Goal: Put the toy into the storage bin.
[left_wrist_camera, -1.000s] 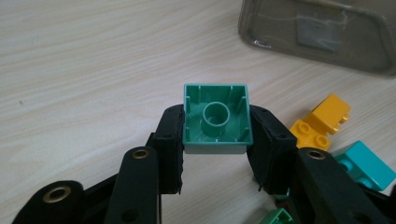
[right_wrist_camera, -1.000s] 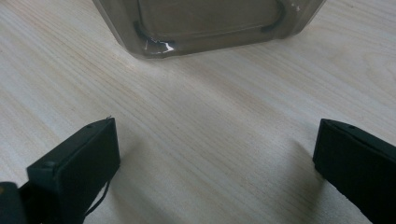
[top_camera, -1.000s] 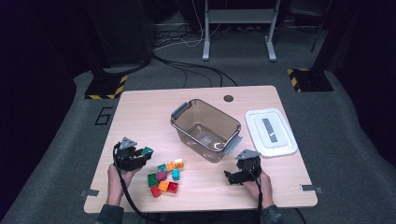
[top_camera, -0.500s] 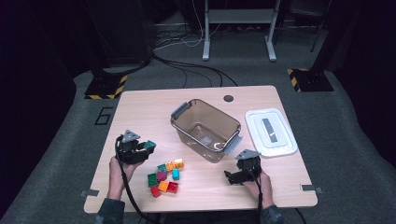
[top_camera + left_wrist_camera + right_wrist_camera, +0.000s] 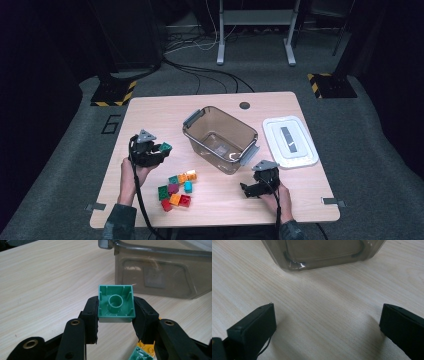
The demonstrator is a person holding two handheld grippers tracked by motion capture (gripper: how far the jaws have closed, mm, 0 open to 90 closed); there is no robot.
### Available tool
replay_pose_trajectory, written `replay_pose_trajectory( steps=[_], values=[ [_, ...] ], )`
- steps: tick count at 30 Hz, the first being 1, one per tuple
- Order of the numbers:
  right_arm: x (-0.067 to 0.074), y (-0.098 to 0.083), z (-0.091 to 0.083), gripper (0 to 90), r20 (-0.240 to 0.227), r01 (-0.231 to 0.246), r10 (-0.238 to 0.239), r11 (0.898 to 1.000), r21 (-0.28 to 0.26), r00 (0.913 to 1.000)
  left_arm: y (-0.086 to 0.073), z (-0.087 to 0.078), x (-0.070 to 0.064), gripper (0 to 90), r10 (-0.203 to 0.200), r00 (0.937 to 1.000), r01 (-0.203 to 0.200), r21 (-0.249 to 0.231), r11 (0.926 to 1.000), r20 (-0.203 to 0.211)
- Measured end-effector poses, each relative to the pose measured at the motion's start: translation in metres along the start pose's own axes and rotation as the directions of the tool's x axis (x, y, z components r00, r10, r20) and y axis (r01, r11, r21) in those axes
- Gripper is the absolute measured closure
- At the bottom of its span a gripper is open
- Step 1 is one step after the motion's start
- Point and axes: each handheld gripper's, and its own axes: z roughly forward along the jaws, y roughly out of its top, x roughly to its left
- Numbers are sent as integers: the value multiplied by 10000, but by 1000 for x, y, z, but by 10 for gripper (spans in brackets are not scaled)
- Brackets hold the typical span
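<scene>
Two handheld grippers work over a pale wooden table (image 5: pixel 150 112), a person's forearms coming in from its near edge. Largest on the tabletop is a clear, smoky-grey plastic bin (image 5: pixel 220 138) with grey latch handles at two ends, standing open near the middle and set at an angle to the table's edges. Its white lid (image 5: pixel 289 141) lies flat just to the right, apart from it. A loose cluster of toy bricks (image 5: pixel 176 189) in green, orange, red, purple and teal sits near the front edge, left of centre.

The left gripper (image 5: pixel 158 151) is raised above the table to the left of the bin and above the cluster, its jaws pinching a green brick (image 5: pixel 115 303) by two opposite sides. The brick is a small square block of glossy teal-green plastic. In the left gripper view its hollow underside faces the camera, showing one round tube in the middle and thin ribs along the inner walls; its studded top therefore points away, toward the bin's wall beyond. Being square, it has no clear long axis. It touches nothing but the two black pads.

The right gripper (image 5: pixel 246 188) rests low near the front right of the table, close to the bin's near corner, its jaws spread wide with bare wood between them.
</scene>
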Motion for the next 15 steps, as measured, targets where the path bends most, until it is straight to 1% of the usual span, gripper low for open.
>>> replay_pose_trajectory(
  steps=[1, 2, 4, 5, 7, 11, 12, 15],
  values=[
    [0, 0, 0, 1, -1, 3, -3, 10000, -1, 10000, 2, 0, 0, 588, 49, 10000, -49, -37, 10000, 15],
    [0, 0, 0, 1, 0, -4, 4, 10000, 0, 10000, 5, -1, 0, 588, 135, 9999, -135, 56, 9999, 31],
    [0, 0, 0, 1, -2, -2, 2, 10000, -2, 10000, 10, -2, -1, 588, 205, 9998, -205, -6, 9998, 47],
    [0, 0, 0, 1, -4, -10, 10, 10000, -2, 10000, 15, -3, -2, 588, 302, 9995, -302, -14, 9995, 60],
    [0, 0, 0, 1, -7, -7, 7, 10000, -4, 10000, 18, -3, -2, 588, 309, 9995, -309, -5, 9995, 73],
    [0, 0, 0, 2, -14, -6, 6, 10000, -7, 10000, 26, -2, -4, 588, 465, 9989, -465, 37, 9989, 117],
    [0, 0, 0, 2, -11, -3, 3, 10000, -7, 10000, 29, -2, -3, 588, 604, 9981, -605, 121, 9981, 145],
    [0, 0, 0, 2, -14, -5, 5, 10000, -7, 10000, 36, -1, -5, 588, 638, 9978, -640, 90, 9979, 188]
  ],
)
